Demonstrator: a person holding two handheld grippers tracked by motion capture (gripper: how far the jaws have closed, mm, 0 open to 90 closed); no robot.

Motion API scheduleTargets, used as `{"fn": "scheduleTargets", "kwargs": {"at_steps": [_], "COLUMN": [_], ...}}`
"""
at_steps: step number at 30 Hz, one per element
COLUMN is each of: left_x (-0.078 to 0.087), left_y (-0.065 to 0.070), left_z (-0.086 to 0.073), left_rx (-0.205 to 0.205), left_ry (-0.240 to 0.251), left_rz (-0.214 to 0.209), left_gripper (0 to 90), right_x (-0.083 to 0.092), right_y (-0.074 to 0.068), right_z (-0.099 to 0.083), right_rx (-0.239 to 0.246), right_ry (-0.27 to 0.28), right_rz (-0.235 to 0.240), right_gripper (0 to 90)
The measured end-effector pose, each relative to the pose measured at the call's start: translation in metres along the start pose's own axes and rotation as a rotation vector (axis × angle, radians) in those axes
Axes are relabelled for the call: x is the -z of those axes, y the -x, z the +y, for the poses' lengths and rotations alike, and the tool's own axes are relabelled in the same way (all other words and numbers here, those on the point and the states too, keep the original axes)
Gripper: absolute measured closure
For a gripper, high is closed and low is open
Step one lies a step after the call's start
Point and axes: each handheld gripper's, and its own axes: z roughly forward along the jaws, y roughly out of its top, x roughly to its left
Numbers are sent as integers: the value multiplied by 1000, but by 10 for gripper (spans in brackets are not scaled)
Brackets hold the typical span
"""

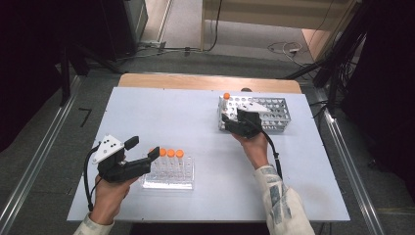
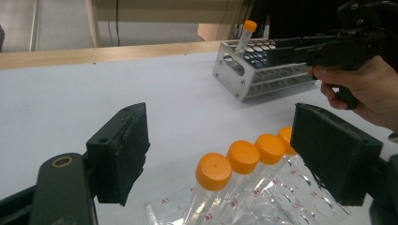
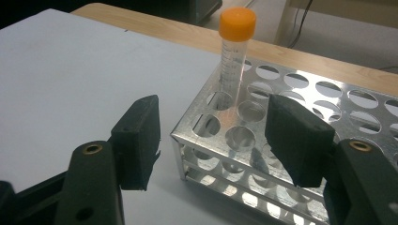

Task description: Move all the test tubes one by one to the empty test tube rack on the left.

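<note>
High view looks down on table; gripper views low, close; all share metal rack.

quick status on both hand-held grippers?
Left hand-held gripper: open, empty, at the clear rack's orange-capped tubes.
Right hand-held gripper: open, empty, at the metal rack.

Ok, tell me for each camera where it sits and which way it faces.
High view: above the person's side, facing forward and down on the table; both forearms, left gripper, right gripper.
Left gripper view: on the left gripper, jaws apart, facing four orange-capped tubes in a clear rack.
Right gripper view: on the right gripper, jaws apart, facing the metal rack.
Shared: the lone capped tube in the metal rack.
</note>
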Motion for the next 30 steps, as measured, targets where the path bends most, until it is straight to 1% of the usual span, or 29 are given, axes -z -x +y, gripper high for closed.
{"fn": "scheduleTargets", "kwargs": {"at_steps": [3, 8, 16, 21, 27, 30], "left_x": [0, 0, 1, 1, 2, 2], "left_y": [-1, -1, -2, -1, -2, -3], "left_z": [0, 0, 0, 1, 1, 1], "left_rx": [1, 1, 4, 3, 6, 7], "left_ry": [-1, -1, 2, 4, 6, 7], "left_rz": [0, 2, 2, 1, 1, 0], "left_gripper": [199, 199, 199, 199, 199, 200], "right_x": [-3, -7, -12, -17, -24, -27], "right_y": [1, 2, 4, 4, 3, 2], "right_z": [1, 4, 8, 9, 15, 15], "right_rx": [-8, -3, -8, -2, 10, 13], "right_ry": [1, 1, 9, -4, 2, 15], "right_rz": [-10, -18, -28, -35, -44, -49], "right_gripper": [351, 359, 386, 395, 441, 470]}}
